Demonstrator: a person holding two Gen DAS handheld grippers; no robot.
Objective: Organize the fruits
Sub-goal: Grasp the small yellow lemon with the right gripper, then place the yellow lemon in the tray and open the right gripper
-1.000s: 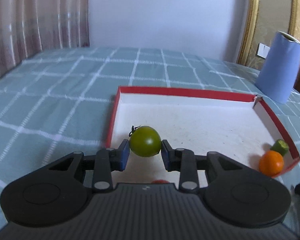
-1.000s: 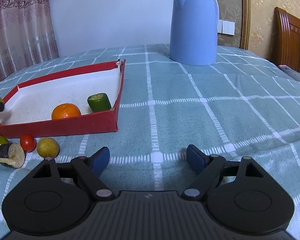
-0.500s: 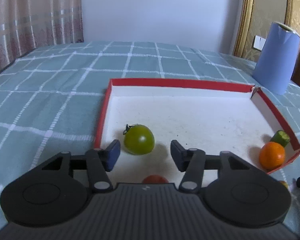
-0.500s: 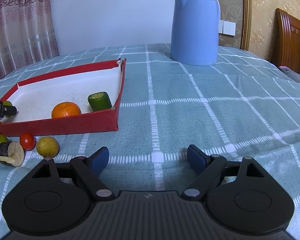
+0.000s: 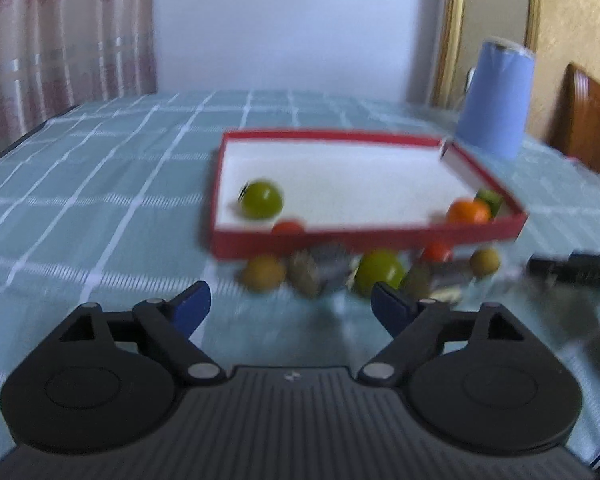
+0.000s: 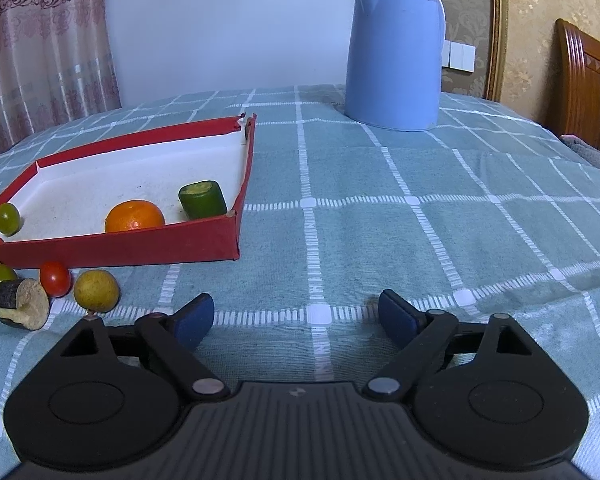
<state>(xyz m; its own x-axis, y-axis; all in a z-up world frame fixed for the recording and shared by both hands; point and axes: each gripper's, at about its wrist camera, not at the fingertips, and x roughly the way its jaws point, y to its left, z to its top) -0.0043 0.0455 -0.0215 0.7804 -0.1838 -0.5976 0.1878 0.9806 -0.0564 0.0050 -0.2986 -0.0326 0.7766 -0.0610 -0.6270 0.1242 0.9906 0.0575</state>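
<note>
A red tray (image 6: 228, 240) with a white floor holds a green tomato (image 5: 261, 199) at its left, a small red tomato (image 5: 288, 227) against the near wall, and an orange (image 6: 134, 216) beside an upright-cut green cucumber piece (image 6: 202, 199) at the right. At lower left of the right view, outside the tray, lie a cherry tomato (image 6: 55, 278), a yellowish round fruit (image 6: 96, 291) and a dark-skinned cut piece (image 6: 20, 307).
</note>
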